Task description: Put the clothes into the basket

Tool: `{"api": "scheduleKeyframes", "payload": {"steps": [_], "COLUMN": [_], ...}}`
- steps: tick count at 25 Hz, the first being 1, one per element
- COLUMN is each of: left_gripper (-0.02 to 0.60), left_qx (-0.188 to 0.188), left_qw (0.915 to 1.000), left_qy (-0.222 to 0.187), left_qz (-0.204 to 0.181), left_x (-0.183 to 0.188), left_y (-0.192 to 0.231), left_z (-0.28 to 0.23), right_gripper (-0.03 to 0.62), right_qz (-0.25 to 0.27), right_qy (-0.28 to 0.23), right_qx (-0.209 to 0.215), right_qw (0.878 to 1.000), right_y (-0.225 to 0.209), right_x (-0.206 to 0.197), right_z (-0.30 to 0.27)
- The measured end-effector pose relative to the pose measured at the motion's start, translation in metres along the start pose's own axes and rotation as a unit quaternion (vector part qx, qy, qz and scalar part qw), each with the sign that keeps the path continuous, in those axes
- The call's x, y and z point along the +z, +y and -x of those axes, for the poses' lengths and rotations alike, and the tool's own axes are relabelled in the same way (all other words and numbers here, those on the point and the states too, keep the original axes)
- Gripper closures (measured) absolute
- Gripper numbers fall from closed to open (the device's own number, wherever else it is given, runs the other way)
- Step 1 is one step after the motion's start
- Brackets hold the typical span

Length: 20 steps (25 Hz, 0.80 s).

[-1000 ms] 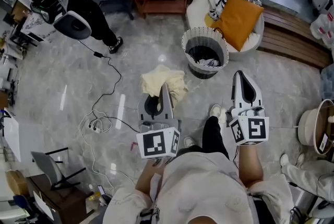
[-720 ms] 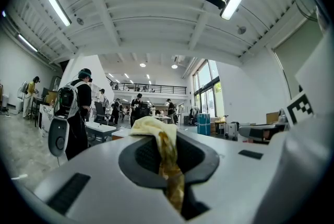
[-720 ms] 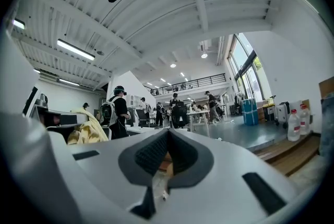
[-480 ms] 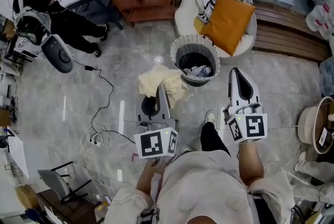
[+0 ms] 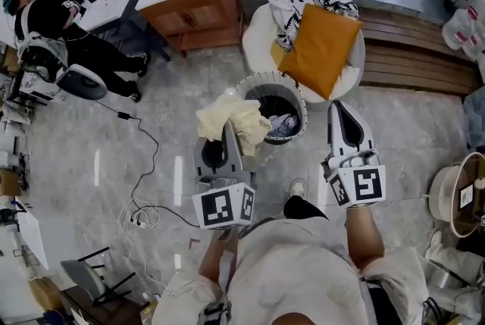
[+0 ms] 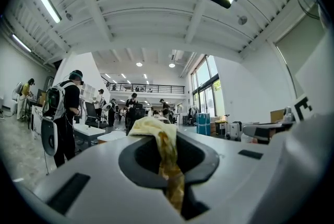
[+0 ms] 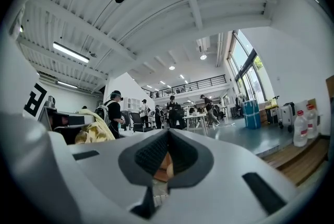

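The yellow garment [image 5: 226, 116] is pinched in the left gripper [image 5: 229, 137] and has been brought closer, now overhanging the rim of the basket [image 5: 300, 83]. The right gripper [image 5: 340, 110] is held closed and empty alongside. Only the drop seems left.

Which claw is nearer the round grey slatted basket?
Left. The left claw, clamping pale yellow cloth, is at the basket's left rim; the right claw hangs off its right side.

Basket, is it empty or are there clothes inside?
Not empty. In the head view, the basket has some crumpled light clothes low inside, with dark space around them.
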<state>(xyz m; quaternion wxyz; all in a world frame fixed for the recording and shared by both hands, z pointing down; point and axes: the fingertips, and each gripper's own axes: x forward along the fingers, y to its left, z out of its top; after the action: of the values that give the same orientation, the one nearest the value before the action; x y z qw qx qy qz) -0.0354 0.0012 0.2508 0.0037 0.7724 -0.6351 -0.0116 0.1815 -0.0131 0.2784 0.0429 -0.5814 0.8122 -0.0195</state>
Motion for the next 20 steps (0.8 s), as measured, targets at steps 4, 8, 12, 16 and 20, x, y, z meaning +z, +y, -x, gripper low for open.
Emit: {"api": "scheduleKeyframes", "payload": {"steps": [4,8,12,16,20], "left_gripper": [0.549,0.549,0.549,0.549,0.549], "left_qx": [0.005,0.005,-0.001,-0.011,-0.02], "left_qw": [1.0,1.0,0.9998,0.9997,0.9993], "left_qy": [0.002,0.008,0.018,0.023,0.03], "left_qz": [-0.003,-0.002,0.005,0.007,-0.001], "left_x": [0.0,-0.007,-0.019,-0.032,-0.047], "left_y": [-0.014,-0.021,-0.025,-0.023,-0.016], "left_z": [-0.037,-0.069,-0.097,-0.12,-0.146], "right_gripper": [0.606,0.606,0.606,0.606,0.606], "right_qz": [0.0,-0.004,-0.005,0.0,0.012], "right_qy": [-0.002,0.004,0.011,0.017,0.022], "right_qx": [0.002,-0.002,-0.006,-0.009,-0.009], "right_qw": [1.0,1.0,1.0,1.0,1.0], "right_y": [-0.034,-0.059,-0.075,-0.08,-0.078], "right_x": [0.002,-0.004,-0.013,-0.021,-0.024], "right_z": [-0.026,-0.048,-0.062,-0.075,-0.092]}}
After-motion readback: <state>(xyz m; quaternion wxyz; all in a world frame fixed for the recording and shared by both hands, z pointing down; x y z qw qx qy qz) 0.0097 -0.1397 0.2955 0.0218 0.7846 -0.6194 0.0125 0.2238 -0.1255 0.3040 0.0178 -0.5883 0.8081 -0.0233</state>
